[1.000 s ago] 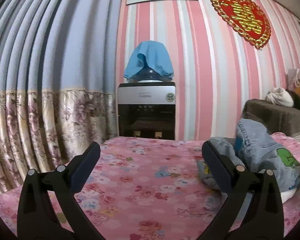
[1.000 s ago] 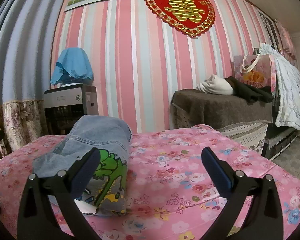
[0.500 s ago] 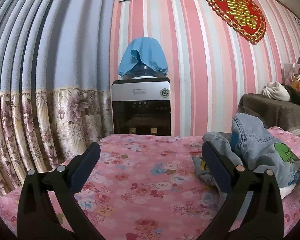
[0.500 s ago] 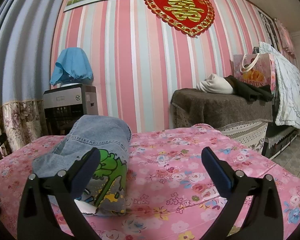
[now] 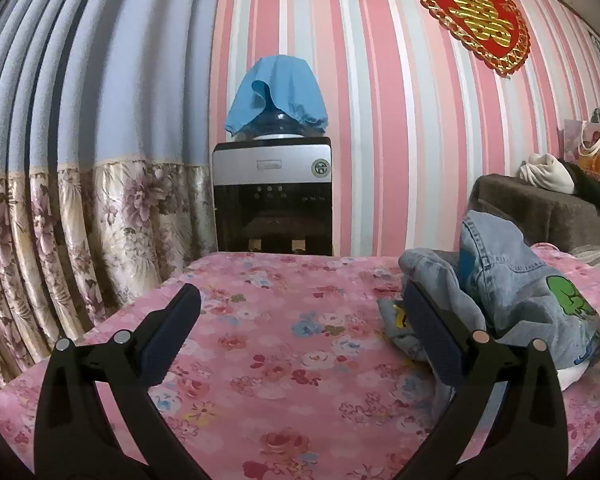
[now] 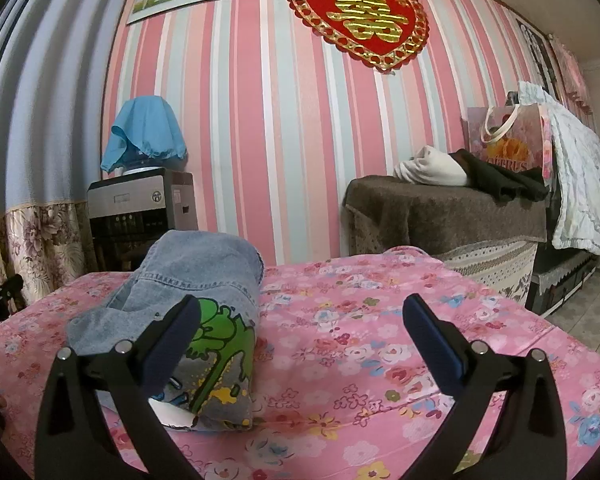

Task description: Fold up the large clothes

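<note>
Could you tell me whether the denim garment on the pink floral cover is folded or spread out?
Folded: the denim garment sits as a compact, thick bundle with doubled layers, not flat on the floral cover.

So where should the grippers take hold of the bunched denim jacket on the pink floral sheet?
Probably the loose pale sleeve end for the left gripper, coming from its left, and the hem edge beside the green cartoon print for the right gripper, from the front. The denim jacket lies in a rounded heap, so only those thin edges fit between open jaws.

I see the denim jacket point(image 6: 204, 304) point(image 5: 512, 292), bundled with a green cartoon print, lying at my ten o'clock.
</note>
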Available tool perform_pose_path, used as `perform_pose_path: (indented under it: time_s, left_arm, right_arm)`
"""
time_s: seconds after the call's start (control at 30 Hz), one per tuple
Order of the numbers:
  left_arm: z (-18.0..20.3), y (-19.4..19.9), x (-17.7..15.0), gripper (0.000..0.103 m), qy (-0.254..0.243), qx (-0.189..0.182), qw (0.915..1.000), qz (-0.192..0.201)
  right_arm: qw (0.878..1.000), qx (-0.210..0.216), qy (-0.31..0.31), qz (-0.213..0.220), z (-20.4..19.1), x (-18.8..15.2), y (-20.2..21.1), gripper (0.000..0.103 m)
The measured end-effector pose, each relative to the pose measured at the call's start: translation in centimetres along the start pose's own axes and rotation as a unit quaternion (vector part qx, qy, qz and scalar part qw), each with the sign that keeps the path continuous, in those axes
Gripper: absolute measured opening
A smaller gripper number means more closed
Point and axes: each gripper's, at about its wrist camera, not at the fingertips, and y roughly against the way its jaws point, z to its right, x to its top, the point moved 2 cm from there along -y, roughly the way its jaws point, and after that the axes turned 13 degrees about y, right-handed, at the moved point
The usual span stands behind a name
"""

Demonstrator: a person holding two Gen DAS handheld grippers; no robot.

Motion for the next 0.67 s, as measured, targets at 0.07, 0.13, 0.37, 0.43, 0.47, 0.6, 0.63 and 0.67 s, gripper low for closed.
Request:
perform_pose_path:
  time_s: [0.07,0.13,0.37,0.43,0.47,0.6,0.63,0.67]
  left_arm:
    - [0.04,-0.21,-0.08,0.1,0.002,-0.011,0.9999,-0.009]
    - [0.08,-0.42,-0.15,0.1,0.002,-0.012,0.9998,-0.014]
    - [0.23,-0.82,-0.36,0.1,-0.001,-0.016,0.9995,-0.026]
    - [0.48,-0.94,-0.48,0.1,-0.004,-0.027,0.9991,-0.033]
    - [0.56,-0.92,-0.51,0.1,-0.006,-0.026,0.9991,-0.032]
    - [0.71,-0.95,-0.58,0.1,-0.009,-0.024,0.9991,-0.033]
    - [0.7,-0.94,-0.57,0.1,-0.008,-0.023,0.9992,-0.032]
    - [0.7,-0.9,-0.59,0.1,-0.008,-0.021,0.9993,-0.03]
  right_arm:
    - [1.0,0.002,0.0,-0.002,-0.06,0.03,-0.13,0.101]
    - [1.0,0.001,0.001,-0.002,-0.24,0.06,-0.04,0.101]
    - [1.0,0.002,0.001,-0.003,-0.31,0.11,-0.03,0.101]
    - [1.0,0.002,0.001,-0.003,-0.41,0.09,-0.01,0.101]
    - [1.0,0.002,0.001,-0.003,-0.48,0.09,0.09,0.101]
    - [1.0,0.001,0.001,-0.003,-0.46,0.13,-0.04,0.101]
    - [1.0,0.002,0.001,-0.002,-0.47,0.13,-0.02,0.101]
    - [1.0,0.002,0.001,-0.002,-0.46,0.13,-0.03,0.101]
